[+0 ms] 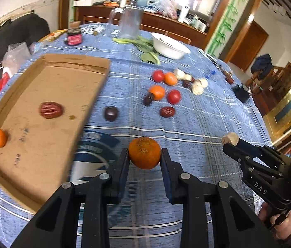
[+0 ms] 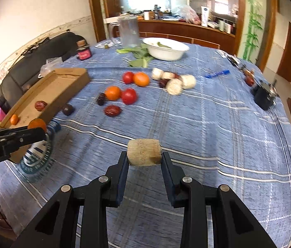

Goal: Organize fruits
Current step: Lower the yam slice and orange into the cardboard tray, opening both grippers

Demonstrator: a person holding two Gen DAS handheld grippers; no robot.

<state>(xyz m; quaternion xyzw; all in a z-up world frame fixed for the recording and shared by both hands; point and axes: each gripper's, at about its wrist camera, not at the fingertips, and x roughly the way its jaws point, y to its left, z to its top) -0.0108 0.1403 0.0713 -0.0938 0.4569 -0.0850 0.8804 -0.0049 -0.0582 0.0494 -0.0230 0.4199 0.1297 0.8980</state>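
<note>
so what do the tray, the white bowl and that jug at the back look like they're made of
The tray looks like plain brown cardboard: matte, with folded flaps at its rim and stains. The white bowl has a smooth glossy surface, so ceramic, enamel or plastic; I cannot tell which. The jug is see-through and slightly frosted, with a handle: clear plastic or glass.

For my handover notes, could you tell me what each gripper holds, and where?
The left gripper clamps an orange by its sides; the right gripper clamps a pale cylindrical piece by its two ends.
</note>
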